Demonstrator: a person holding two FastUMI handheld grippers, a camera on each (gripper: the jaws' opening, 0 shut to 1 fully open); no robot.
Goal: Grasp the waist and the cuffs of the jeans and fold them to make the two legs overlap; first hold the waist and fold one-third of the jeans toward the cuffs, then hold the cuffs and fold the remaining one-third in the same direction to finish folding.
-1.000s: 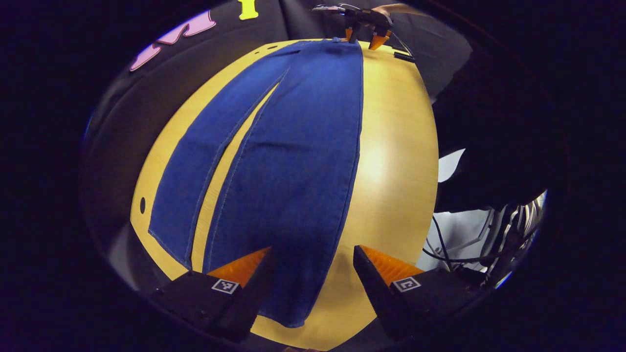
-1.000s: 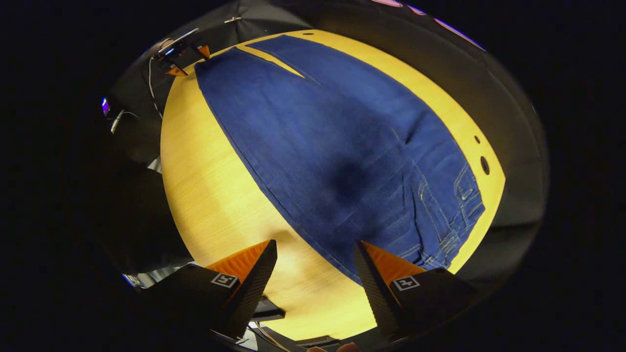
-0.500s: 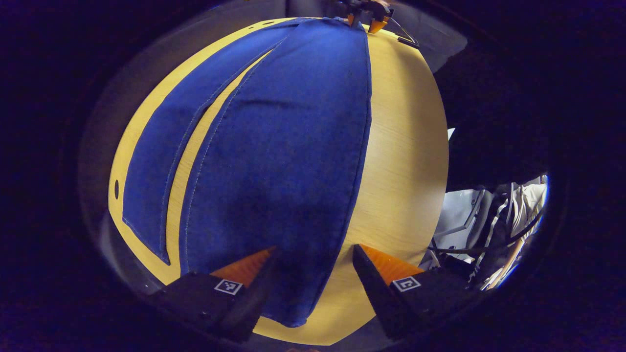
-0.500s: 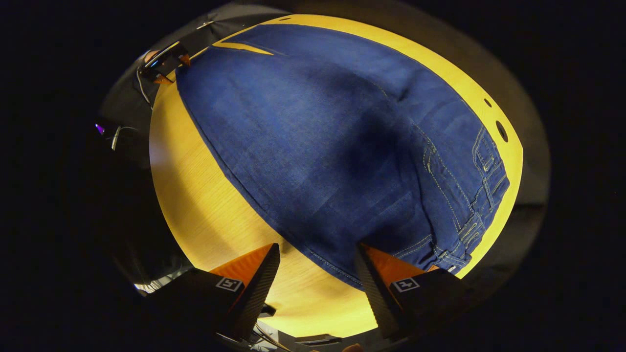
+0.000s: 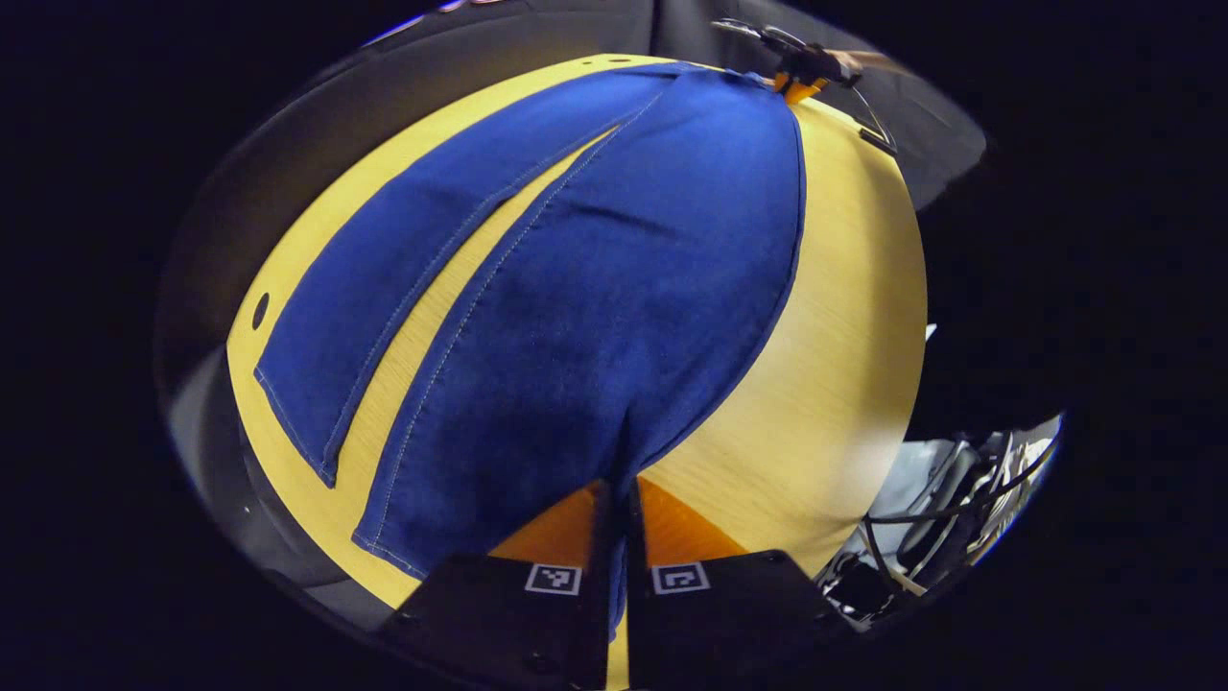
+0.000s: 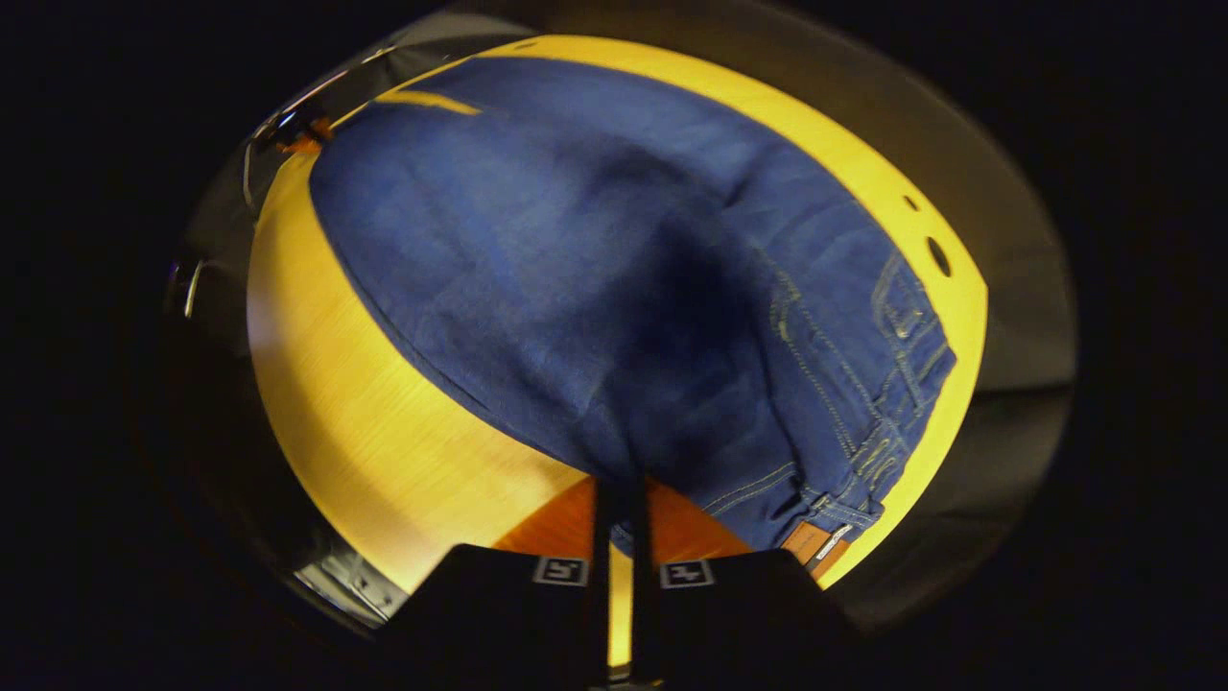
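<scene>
Jeans (image 5: pixel 595 288), blue denim, spread flat on the yellow table (image 5: pixel 825 317): soft, heavy-looking, likely to sag between holds; left gripper (image 5: pixel 614 518) pinched tight on the near leg's cuff, right gripper (image 6: pixel 619 523) pinched tight on the near waist edge, sound corners for lifting.

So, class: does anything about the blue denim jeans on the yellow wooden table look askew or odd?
Nothing stands out. The blue denim jeans lie flat on the yellow wooden table, legs slightly apart; the left gripper pinches a cuff, the right gripper the waist edge.
</scene>
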